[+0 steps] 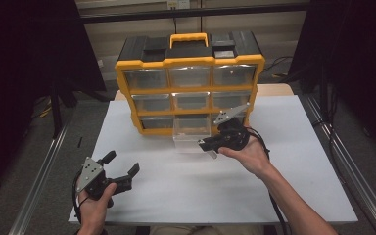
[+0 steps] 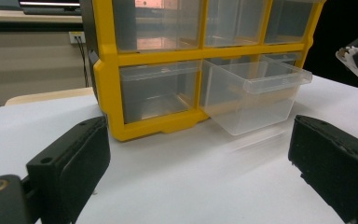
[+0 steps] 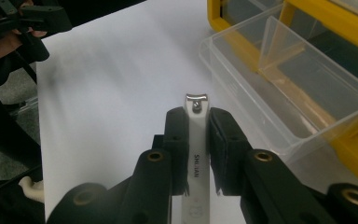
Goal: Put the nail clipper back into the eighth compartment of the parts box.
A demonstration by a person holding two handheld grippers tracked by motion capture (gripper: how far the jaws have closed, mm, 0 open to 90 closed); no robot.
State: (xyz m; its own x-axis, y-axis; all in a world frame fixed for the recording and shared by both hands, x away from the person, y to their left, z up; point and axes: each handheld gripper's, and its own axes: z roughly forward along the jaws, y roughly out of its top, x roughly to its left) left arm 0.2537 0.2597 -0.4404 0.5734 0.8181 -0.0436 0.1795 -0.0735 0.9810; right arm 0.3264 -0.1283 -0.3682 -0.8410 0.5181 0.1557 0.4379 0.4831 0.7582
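Nail clipper (image 3: 196,140), pinched lengthwise between the right gripper (image 3: 197,122) pads just short of the pulled-out clear drawer (image 3: 279,88), looks light, stiff and slippery steel, best held mid-body; left gripper (image 1: 122,169) rests spread.

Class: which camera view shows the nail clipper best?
The right gripper view: the nail clipper stands large and sharp between the right gripper's fingers. In the high view it is a small silver sliver below that gripper.
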